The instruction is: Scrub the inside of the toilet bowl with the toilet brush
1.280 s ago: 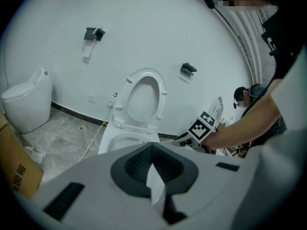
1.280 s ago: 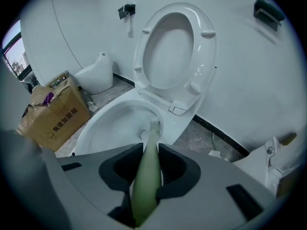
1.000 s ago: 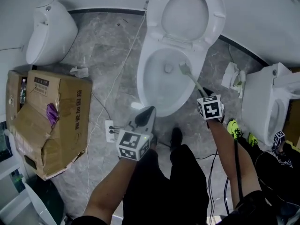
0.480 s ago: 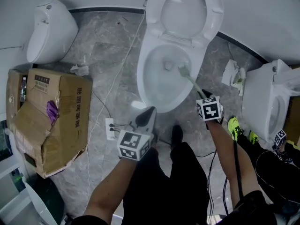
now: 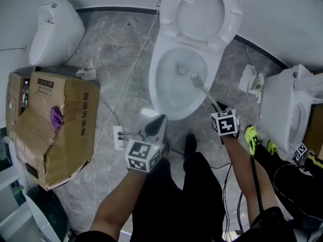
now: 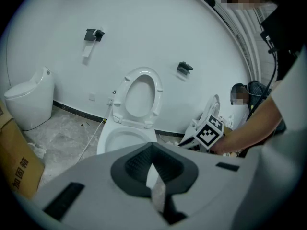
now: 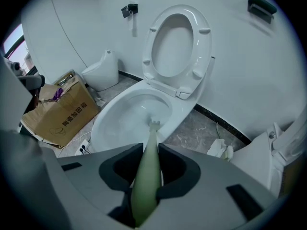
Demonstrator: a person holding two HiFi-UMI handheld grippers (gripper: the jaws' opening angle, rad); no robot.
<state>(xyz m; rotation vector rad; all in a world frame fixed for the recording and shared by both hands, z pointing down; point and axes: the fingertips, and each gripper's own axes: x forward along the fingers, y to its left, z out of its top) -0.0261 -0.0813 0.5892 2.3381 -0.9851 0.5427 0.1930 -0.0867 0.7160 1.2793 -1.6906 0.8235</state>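
Observation:
The white toilet (image 5: pixel 162 92) stands open with its seat and lid (image 5: pixel 199 11) raised against the wall. A pale green toilet brush (image 5: pixel 204 91) reaches into the bowl, its bristle head (image 5: pixel 196 79) against the right inner wall near the drain. My right gripper (image 5: pixel 220 108) is shut on the brush handle (image 7: pixel 146 166), and the brush head (image 7: pixel 153 123) shows beyond it inside the bowl (image 7: pixel 103 123). My left gripper (image 5: pixel 159 122) hangs just outside the bowl's near rim, jaws shut and holding nothing. In the left gripper view the left gripper (image 6: pixel 154 169) points at the toilet (image 6: pixel 108 140).
A torn cardboard box (image 5: pixel 55 120) lies at left, with a small white fixture (image 5: pixel 53 32) behind it. A power strip (image 5: pixel 119 138) and its cable run across the marble floor. Another white toilet (image 5: pixel 285 110) and crumpled paper (image 5: pixel 252 82) sit at right. My legs stand below the bowl.
The right gripper has drawn back slightly toward me, and the brush head has slid a little toward the bowl's near right side. The left gripper has stayed put.

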